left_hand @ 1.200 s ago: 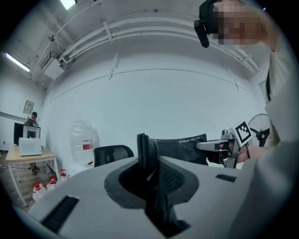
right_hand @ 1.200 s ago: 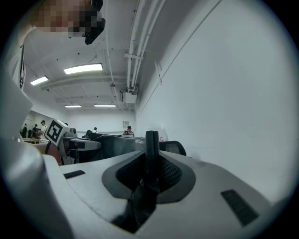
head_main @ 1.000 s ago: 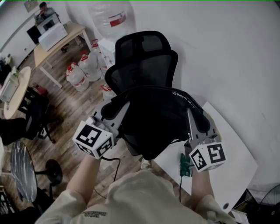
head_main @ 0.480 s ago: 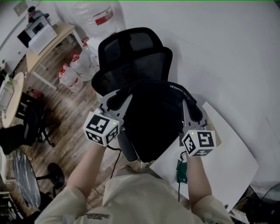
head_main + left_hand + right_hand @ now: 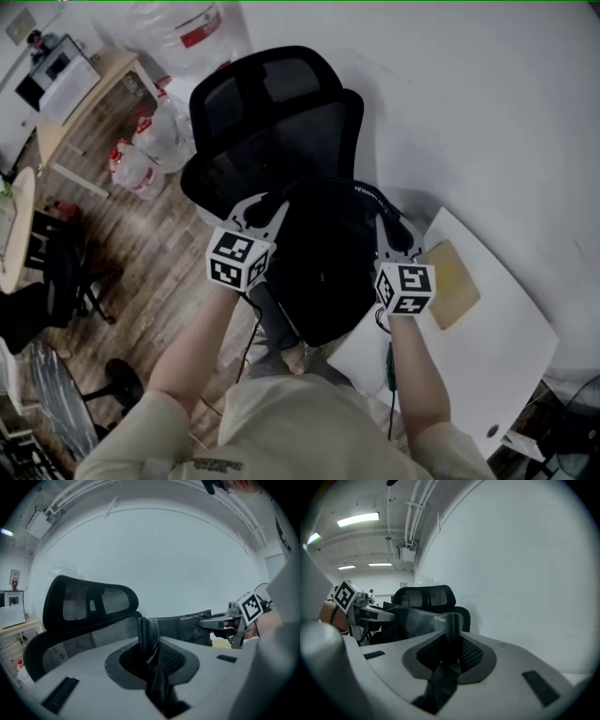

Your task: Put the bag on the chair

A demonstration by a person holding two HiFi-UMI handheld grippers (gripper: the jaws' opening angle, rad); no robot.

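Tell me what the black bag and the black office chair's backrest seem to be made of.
The soft black bag looks like matte fabric, perhaps nylon: its edge folds and creases limply where gripped. The black office chair backrest is see-through mesh stretched in a smooth, probably plastic frame.

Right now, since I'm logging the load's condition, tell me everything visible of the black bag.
The bag is black, soft and fabric-like, with a top band bearing small white lettering, too small to read. It hangs stretched between the left tongs and right tongs, each shut on a fold of its upper edge, its body sagging below. It is over the seat of the black mesh chair, before the backrest; whether it touches the seat cannot be told.
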